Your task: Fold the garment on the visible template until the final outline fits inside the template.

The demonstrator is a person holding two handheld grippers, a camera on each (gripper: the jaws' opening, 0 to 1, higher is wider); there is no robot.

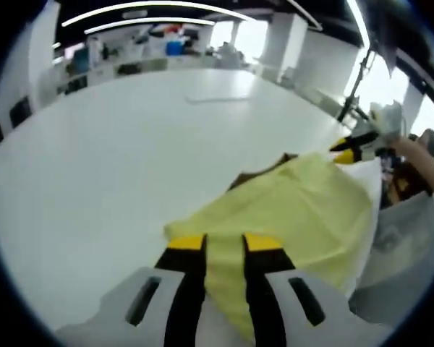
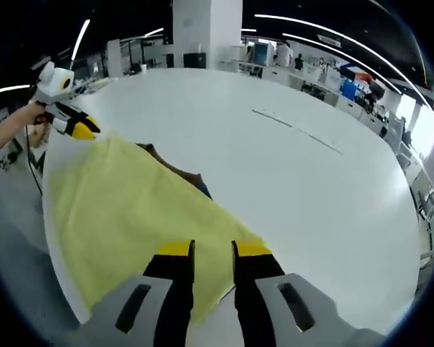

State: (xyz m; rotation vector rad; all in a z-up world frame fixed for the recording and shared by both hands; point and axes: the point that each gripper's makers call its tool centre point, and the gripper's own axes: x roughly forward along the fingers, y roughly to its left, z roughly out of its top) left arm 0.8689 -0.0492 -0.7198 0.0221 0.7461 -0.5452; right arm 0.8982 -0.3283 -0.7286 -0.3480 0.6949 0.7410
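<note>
A pale yellow garment [image 1: 304, 210] lies spread on the white table over a brown template [image 1: 264, 168], of which a small part shows at the far edge. My left gripper [image 1: 224, 244] is shut on the garment's near edge, cloth running between its jaws. In the right gripper view the garment [image 2: 123, 210] stretches away to the left, with the brown template [image 2: 175, 170] peeking out beside it. My right gripper [image 2: 213, 251] is shut on its near corner. Each gripper appears at the opposite end in the other view: the right gripper [image 1: 353, 149] and the left gripper [image 2: 78, 126].
The white table [image 1: 130, 144] is large and round-edged, and its edge [image 2: 54, 275] runs close by the garment. A person's hand [image 1: 412, 152] holds the far gripper. A thin flat strip [image 1: 217, 98] lies further out on the table. Office desks and pillars stand behind.
</note>
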